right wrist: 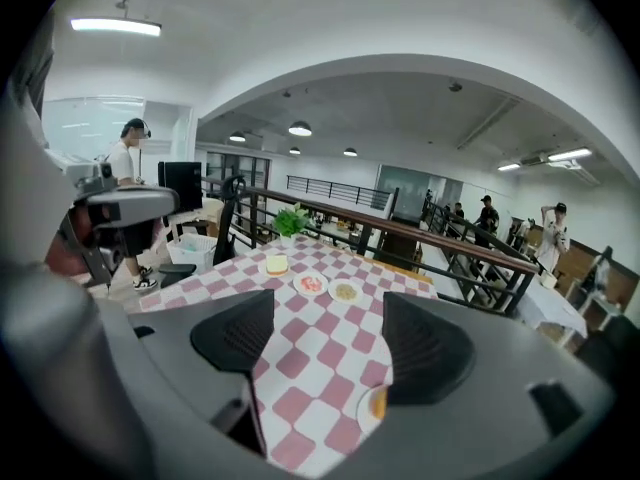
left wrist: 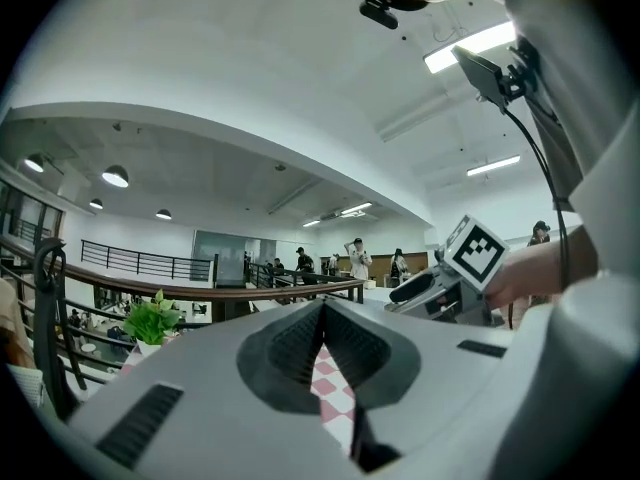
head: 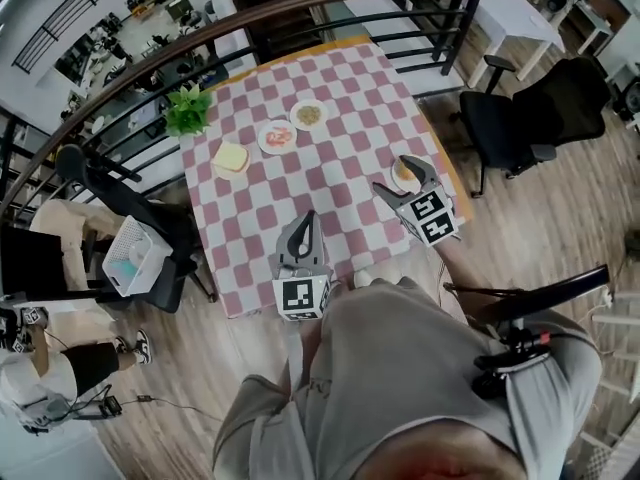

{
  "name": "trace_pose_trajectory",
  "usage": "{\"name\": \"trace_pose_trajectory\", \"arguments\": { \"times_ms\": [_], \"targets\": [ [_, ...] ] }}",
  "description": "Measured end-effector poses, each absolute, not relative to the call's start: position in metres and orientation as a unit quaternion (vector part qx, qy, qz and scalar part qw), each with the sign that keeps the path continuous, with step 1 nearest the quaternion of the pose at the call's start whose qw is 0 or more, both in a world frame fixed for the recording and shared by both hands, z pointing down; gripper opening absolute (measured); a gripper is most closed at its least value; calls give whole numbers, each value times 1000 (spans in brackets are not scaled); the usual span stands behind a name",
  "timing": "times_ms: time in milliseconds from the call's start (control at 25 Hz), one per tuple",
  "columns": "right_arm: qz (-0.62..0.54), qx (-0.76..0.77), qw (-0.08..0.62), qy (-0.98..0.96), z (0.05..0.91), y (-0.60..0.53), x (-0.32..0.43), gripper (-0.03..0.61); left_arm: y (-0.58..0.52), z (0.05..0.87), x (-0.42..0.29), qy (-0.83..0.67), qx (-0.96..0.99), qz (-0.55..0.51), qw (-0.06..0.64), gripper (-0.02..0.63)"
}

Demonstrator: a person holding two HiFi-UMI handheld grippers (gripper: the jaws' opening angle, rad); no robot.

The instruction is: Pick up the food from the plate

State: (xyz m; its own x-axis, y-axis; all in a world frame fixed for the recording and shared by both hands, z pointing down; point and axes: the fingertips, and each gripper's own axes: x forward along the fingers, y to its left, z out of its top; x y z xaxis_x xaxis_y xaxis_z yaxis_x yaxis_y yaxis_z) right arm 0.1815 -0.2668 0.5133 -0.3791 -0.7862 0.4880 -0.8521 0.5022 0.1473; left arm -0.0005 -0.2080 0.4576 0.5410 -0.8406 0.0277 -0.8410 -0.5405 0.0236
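On the pink-and-white checked table (head: 340, 88) a small plate (head: 407, 178) with orange-brown food lies near the right edge. My right gripper (head: 392, 175) hangs just over it, open and empty. In the right gripper view the same plate (right wrist: 374, 406) shows low, partly hidden behind the right jaw, with my right gripper (right wrist: 330, 340) wide apart above the cloth. Farther back lie a toast plate (head: 231, 158), a plate of red food (head: 277, 136) and a plate of brownish food (head: 308, 115). My left gripper (head: 304, 220) is shut, empty, at the table's near edge; in its own view my left gripper (left wrist: 322, 316) points level.
A potted plant (head: 187, 109) stands at the table's far left corner. A black railing (head: 250, 28) curves behind the table. A black office chair (head: 515, 118) is at the right, a white basket (head: 130, 256) on a chair at the left. People stand in the distance.
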Motion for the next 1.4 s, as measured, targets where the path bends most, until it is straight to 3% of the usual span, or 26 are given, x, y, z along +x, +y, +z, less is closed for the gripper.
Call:
{"name": "trace_pose_trajectory", "arguments": {
  "times_ms": [520,760,960,1400],
  "targets": [
    [213,472,413,-750,623,-297,266,328,-178,444,3,-464,885,28,-38,8],
    [245,458,483,-705,683,-311,296,327,-177,437,-17,-500,866,6,-16,8],
    [284,445,505,-683,731,-321,310,327,-171,440,-29,-517,854,30,-43,8],
    [333,442,544,-630,798,-344,349,327,-166,446,-37,-551,832,53,-31,8]
  ]
}}
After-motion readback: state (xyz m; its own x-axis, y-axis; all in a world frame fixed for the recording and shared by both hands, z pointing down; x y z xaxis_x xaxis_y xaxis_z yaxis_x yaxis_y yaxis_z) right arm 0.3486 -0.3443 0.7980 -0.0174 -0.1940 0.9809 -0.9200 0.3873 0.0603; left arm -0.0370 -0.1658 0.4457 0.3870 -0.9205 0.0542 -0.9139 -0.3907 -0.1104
